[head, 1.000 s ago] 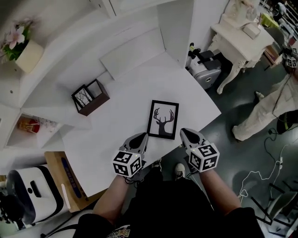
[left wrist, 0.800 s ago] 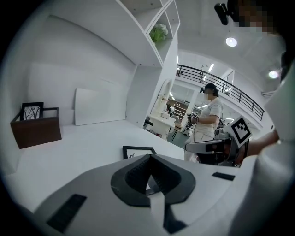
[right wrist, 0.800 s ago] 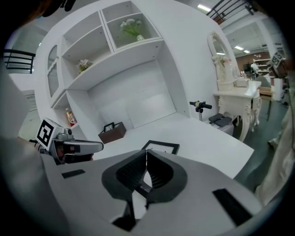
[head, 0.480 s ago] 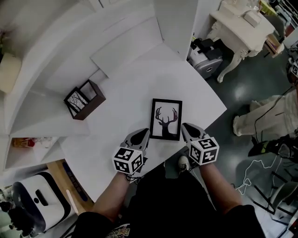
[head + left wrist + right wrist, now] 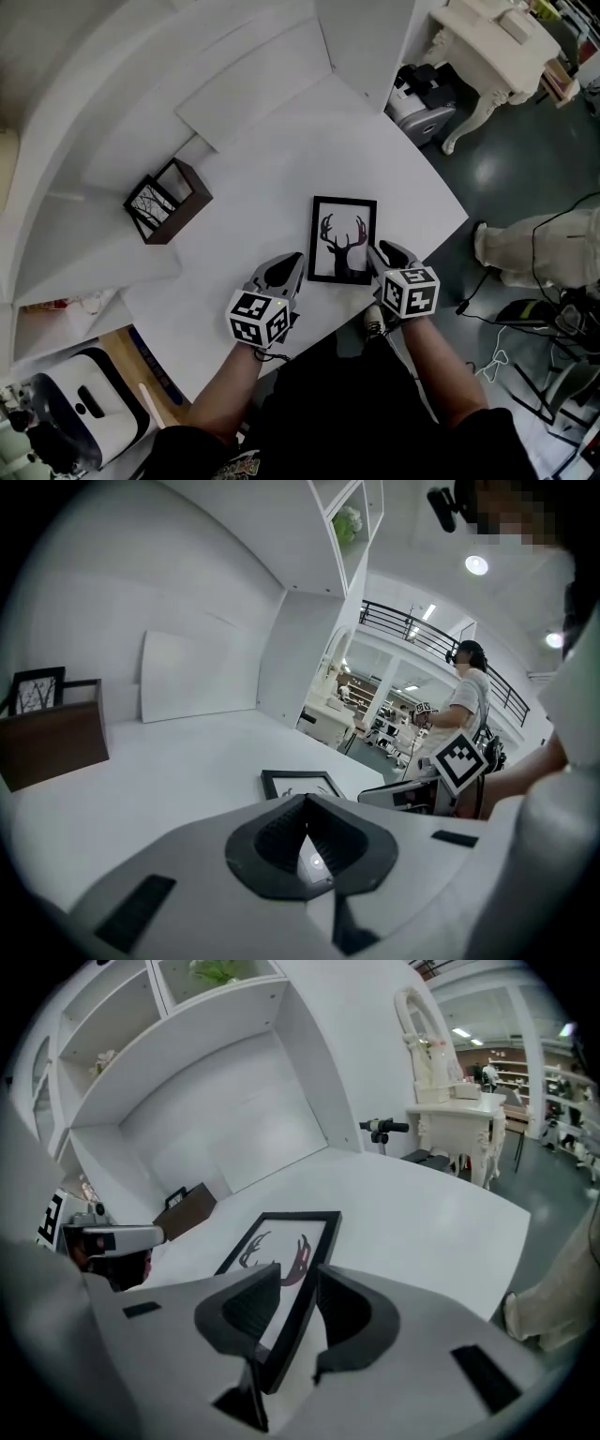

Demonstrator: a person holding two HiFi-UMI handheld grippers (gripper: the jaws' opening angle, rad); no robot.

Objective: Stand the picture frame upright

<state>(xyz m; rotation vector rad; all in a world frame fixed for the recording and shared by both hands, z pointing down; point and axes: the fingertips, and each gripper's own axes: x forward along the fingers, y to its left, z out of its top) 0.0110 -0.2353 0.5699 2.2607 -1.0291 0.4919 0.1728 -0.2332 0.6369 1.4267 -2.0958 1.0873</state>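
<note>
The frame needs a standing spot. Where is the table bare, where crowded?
Bare: the table between the picture frame and the white board behind it, and right of the frame. Crowded: the near edge, where the left gripper flanks the frame and the right gripper, jaws just opened, straddles its rim. Brown box sits far left.

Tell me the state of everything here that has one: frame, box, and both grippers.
picture frame: lying flat on the table, not yet stood up.
right gripper: open, jaws have just been opening, the frame's right edge between them.
left gripper: shut, empty, beside the frame's left edge.
brown box: upright, apart from the frame.
</note>
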